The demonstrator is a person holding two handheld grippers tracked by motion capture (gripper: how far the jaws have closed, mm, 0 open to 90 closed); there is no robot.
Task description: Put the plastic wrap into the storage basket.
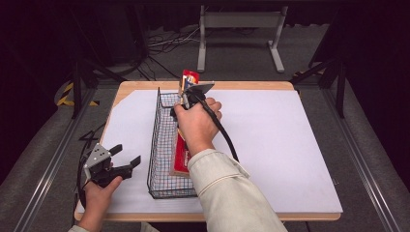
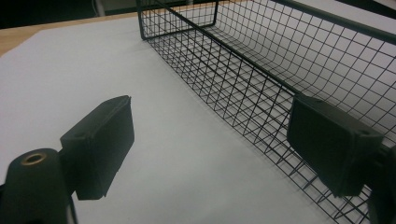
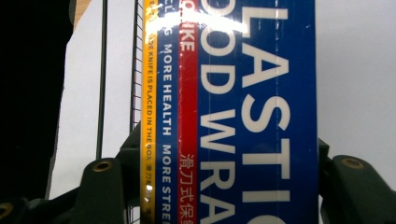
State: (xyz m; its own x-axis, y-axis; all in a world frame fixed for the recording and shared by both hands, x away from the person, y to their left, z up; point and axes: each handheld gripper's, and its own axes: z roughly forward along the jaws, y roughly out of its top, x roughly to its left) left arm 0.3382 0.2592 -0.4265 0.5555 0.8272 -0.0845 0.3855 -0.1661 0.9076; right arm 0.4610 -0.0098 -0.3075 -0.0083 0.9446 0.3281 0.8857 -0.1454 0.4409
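The right gripper (image 1: 189, 94) pinches the long plastic-wrap box (image 3: 243, 112) across its width, over the wire basket (image 1: 155, 145) on the counter (image 1: 290, 145); probably light, stiff, glossy cardboard, best held mid-length; the left gripper (image 1: 124, 158) rests spread, empty.

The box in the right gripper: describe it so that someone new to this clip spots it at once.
Start at the white sheet covering the wooden table, then find the long black wire basket left of centre. At its right-hand side, the right gripper clamps a long, narrow box, its low end in the basket. Its blue face with large white lettering, red and yellow stripes, is the scene's one colourful item.
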